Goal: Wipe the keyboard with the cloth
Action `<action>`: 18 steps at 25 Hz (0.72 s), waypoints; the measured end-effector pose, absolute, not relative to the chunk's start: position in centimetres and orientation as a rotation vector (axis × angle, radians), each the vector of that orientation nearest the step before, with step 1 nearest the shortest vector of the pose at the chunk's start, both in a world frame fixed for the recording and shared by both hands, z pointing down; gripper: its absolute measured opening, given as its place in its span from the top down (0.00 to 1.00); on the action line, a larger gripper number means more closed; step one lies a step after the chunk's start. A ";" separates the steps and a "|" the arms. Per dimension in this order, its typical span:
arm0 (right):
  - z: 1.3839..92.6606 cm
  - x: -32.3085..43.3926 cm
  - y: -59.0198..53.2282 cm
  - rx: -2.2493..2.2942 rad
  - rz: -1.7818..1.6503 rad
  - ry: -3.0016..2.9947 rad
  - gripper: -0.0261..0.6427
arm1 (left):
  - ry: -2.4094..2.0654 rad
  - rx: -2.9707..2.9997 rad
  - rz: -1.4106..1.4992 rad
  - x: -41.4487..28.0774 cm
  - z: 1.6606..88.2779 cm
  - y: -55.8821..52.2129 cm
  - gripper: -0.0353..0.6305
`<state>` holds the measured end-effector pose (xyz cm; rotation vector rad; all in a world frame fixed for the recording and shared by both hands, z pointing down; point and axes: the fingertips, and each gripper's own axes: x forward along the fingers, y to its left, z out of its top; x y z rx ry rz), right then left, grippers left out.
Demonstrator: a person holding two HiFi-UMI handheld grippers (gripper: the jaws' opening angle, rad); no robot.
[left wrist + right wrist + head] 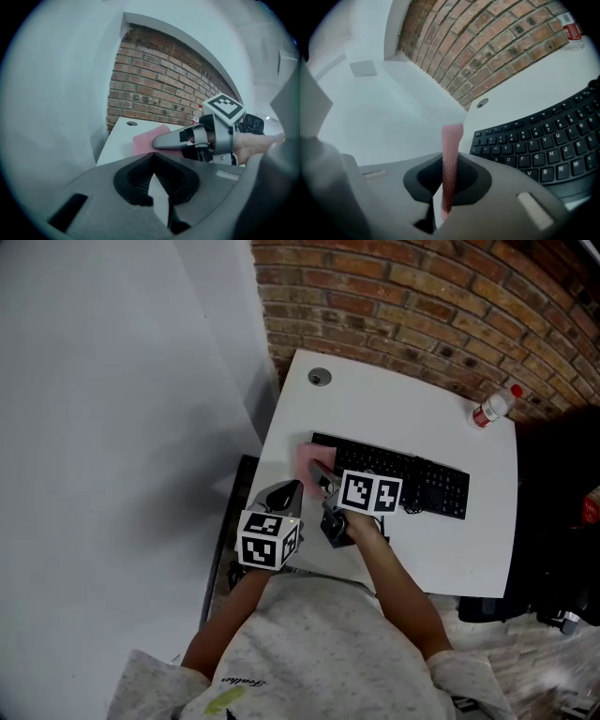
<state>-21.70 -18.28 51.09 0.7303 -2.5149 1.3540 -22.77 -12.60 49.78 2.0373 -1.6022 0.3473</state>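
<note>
Smooth white desk (394,399) bears curved black keyboard (412,479); right tool (321,472) pinches ribbed pink cloth (451,150), left tool (153,172) closed.

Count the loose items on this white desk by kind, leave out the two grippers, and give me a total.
keyboard: 1
cloth: 1
bottle: 1
Total: 3
</note>
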 end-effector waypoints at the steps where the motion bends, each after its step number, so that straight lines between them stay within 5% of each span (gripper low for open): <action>1: 51.4 -21.9 -18.2 0.744 1.352 -2.512 0.94 | -1.589 2.044 0.349 -22.9 49.8 -12.5 0.96; 18: 54.0 -19.2 -17.8 0.942 1.340 -2.453 0.94 | -1.452 2.119 0.391 -21.2 51.3 -12.2 0.96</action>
